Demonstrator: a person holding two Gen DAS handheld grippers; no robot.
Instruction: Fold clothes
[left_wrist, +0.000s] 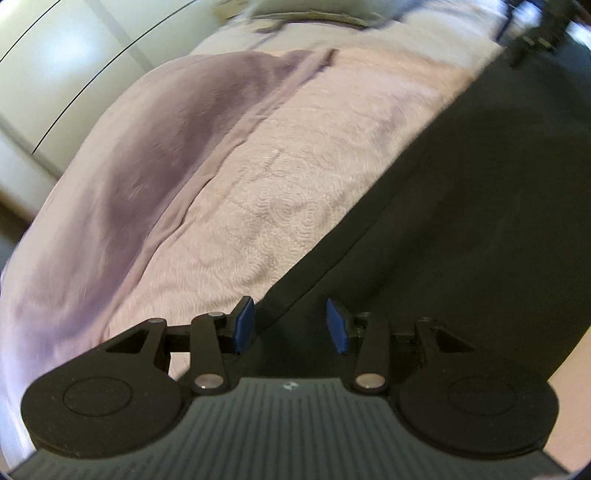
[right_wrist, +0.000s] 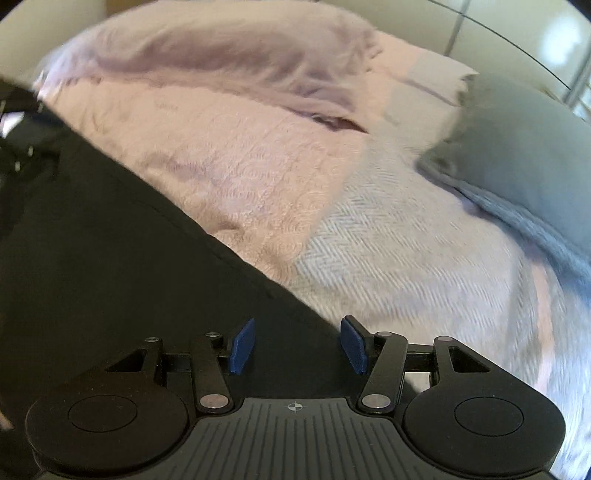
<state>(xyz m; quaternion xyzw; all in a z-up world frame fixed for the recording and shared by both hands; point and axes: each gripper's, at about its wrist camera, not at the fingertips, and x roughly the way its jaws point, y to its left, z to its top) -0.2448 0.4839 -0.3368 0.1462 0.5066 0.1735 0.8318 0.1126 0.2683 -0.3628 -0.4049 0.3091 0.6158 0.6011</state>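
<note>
A black garment (left_wrist: 480, 206) lies spread flat on a pink textured bedspread (left_wrist: 295, 177). Its straight hemmed edge runs diagonally across the left wrist view. My left gripper (left_wrist: 290, 324) is open and hovers right over that edge, nothing between its blue pads. In the right wrist view the same black garment (right_wrist: 103, 236) fills the lower left. My right gripper (right_wrist: 298, 347) is open just above the garment's opposite edge, holding nothing.
A mauve sheet or pillow (left_wrist: 155, 147) lies bunched along the bed's far side. A grey herringbone blanket (right_wrist: 406, 251) and a grey-blue cushion (right_wrist: 517, 155) sit to the right. White wardrobe doors (left_wrist: 55, 59) stand beyond the bed. The other gripper's dark parts (left_wrist: 535, 33) show at top right.
</note>
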